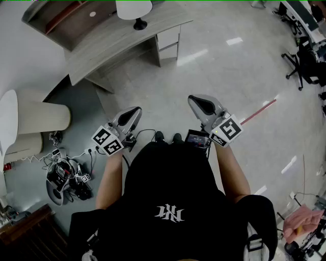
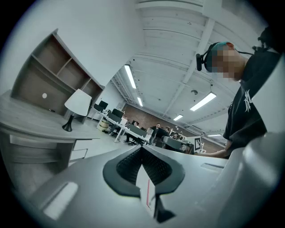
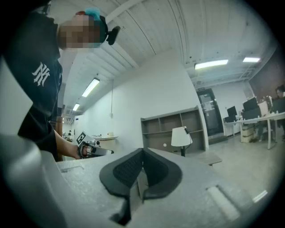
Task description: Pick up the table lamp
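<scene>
1. Person in a black shirt holds the left gripper and the right gripper level, side by side and apart. Both gripper views show each pair of jaws pressed together with nothing between them.
2. A glossy pale floor stretches ahead of both grippers, with nothing standing on that stretch.
3. To the left of the person, a tangle of cables with a power strip lies beside two beige cylindrical forms. To the right, a thin red-and-white rod lies on the floor.
4. Further on stands a grey wood-grain desk with white drawers, with an open brown shelf unit at its back.
5. The table lamp with a white shade and black stem and base stands upright on that desk. It is well apart from both grippers, ahead and slightly left of them.
6. At the far right stand black office chairs.
</scene>
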Available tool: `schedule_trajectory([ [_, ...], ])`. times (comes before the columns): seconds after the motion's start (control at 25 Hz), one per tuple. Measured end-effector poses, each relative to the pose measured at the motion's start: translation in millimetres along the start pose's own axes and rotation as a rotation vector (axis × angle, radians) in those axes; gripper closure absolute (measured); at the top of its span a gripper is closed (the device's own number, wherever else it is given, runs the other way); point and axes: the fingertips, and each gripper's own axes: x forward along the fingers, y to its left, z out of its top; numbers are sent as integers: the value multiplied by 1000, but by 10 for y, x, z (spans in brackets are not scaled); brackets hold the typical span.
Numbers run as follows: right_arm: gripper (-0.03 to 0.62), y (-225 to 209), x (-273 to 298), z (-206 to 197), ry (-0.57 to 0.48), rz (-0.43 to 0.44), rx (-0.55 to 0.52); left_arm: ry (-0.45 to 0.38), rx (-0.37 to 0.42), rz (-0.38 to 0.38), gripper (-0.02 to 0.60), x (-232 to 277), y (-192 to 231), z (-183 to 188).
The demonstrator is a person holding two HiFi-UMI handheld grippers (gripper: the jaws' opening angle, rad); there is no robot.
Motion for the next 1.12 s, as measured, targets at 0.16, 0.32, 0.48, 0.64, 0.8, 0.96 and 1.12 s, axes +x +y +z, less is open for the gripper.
schedule_trajectory([
  [0.16, 595, -101, -185, -66, 5, -20, 11, 4, 30, -14, 588, 161, -118, -10],
  [0.32, 595, -71, -215, -84, 3, -13, 4, 14, 54, -13, 588, 241, -153, -3],
  [0.48, 594, -36, -245, -41, -49, 14, 30, 21, 62, -10, 588, 279, -200, -55],
  [0.64, 594, 16, -287, -95, -37, 46, 49, 19, 48, 1, 588, 282, -226, -120],
  [0.8, 594, 46, -291, -154, -26, 57, 52, 4, 51, 20, 588, 229, -227, -101],
  [0.96, 594, 43, -326, -199, -27, 68, 65, -6, 39, 46, 588, 185, -235, -140],
  [1.12, 594, -4, -345, -228, -25, 83, 82, 15, 34, 78, 588, 173, -229, -222],
])
